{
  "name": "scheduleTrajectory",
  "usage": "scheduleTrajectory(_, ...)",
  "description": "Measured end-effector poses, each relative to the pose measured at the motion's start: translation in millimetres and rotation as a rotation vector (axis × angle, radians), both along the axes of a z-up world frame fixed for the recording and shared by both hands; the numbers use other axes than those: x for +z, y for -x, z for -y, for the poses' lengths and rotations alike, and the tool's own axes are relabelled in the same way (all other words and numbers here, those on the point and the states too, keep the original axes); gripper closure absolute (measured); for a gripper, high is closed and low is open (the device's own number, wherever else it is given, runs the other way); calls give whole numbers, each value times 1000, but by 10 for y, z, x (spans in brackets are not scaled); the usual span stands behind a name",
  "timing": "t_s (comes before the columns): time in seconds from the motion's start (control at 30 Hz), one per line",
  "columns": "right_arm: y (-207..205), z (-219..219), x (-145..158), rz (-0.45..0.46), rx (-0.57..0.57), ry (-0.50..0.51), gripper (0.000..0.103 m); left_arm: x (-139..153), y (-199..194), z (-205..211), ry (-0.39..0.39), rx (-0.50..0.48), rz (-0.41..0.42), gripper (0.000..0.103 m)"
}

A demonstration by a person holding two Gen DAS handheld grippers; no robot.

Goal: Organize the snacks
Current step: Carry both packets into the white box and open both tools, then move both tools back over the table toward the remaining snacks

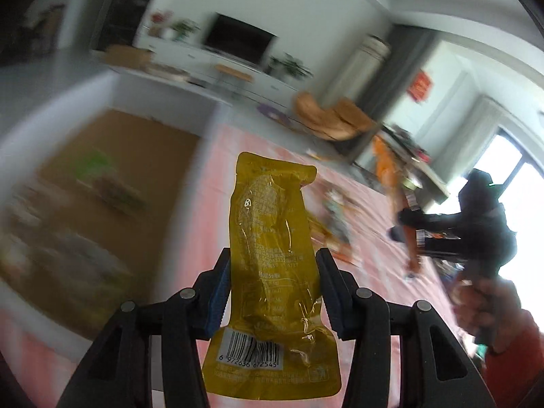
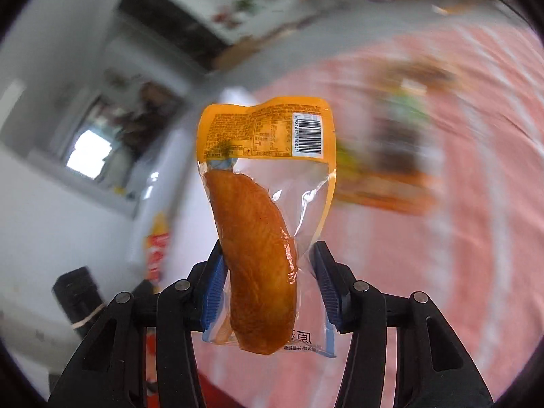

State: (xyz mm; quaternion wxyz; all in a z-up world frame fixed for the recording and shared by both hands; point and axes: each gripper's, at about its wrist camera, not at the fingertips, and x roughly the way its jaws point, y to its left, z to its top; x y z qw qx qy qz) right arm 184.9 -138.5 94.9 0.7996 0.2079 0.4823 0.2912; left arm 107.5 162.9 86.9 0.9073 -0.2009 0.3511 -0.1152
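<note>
My left gripper [image 1: 272,265] is shut on a yellow vacuum-sealed snack pouch [image 1: 268,238] with a barcode at its lower end, held upright above a pink striped tablecloth [image 1: 210,224]. A cardboard box [image 1: 95,204] with blurred snack packs inside lies to the left. My right gripper [image 2: 268,261] is shut on an orange-topped clear pack holding a browned chicken piece [image 2: 258,238]. The right gripper [image 1: 442,234] also shows in the left wrist view, at the right, holding its orange pack. Both views are motion-blurred.
Several loose snack packs [image 1: 336,217] lie on the cloth beyond the yellow pouch. A blurred heap of snacks [image 2: 394,156] shows in the right wrist view. A TV cabinet [image 1: 238,64], chair and window stand behind.
</note>
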Motion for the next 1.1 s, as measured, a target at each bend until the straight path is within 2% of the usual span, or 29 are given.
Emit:
scheduleTrajectory(0.17,-94,-1388,332,78,205,-26,48,24,-28,-884,-106,203,-64,54)
scheduleTrajectory(0.2,-99,-1699,371,96,241,-16,45,3,-19,-1034,-129,245,-80,54)
scheduleTrajectory(0.23,-96,-1954,391,115,267,-6,35,-16,-8,-1193,-141,282,-93,53)
scheduleTrajectory(0.27,-75,-2113,388,132,282,5,31,-39,-3,-1280,-146,304,-104,41)
scheduleTrajectory(0.3,-74,-2337,378,157,295,21,28,-71,17,-1394,-147,333,-121,25)
scheduleTrajectory(0.33,-71,-2468,362,170,307,26,27,-91,32,-1466,-148,358,-131,20)
scheduleTrajectory(0.4,-102,-2680,295,176,335,28,27,-127,115,-1569,-147,394,-123,18)
scheduleTrajectory(0.47,-92,-2686,269,186,325,24,27,-126,216,-1572,-143,403,-98,18)
scheduleTrajectory(0.57,-67,-2466,226,243,314,49,21,-126,335,-1447,-135,385,-62,18)
scheduleTrajectory(0.67,24,-2024,12,293,288,195,21,-69,401,-1058,-118,304,-22,18)
scheduleTrajectory(0.77,36,-1327,-444,262,208,352,21,-5,429,-553,-104,180,14,18)
scheduleTrajectory(0.87,119,-446,-821,223,69,437,21,6,412,192,-107,-4,32,15)
scheduleTrajectory(0.97,302,412,-1038,206,-96,502,21,-104,380,828,-98,-167,23,2)
scheduleTrajectory(1.1,569,1185,-1214,192,-265,579,21,-464,223,1504,-127,-252,-57,2)
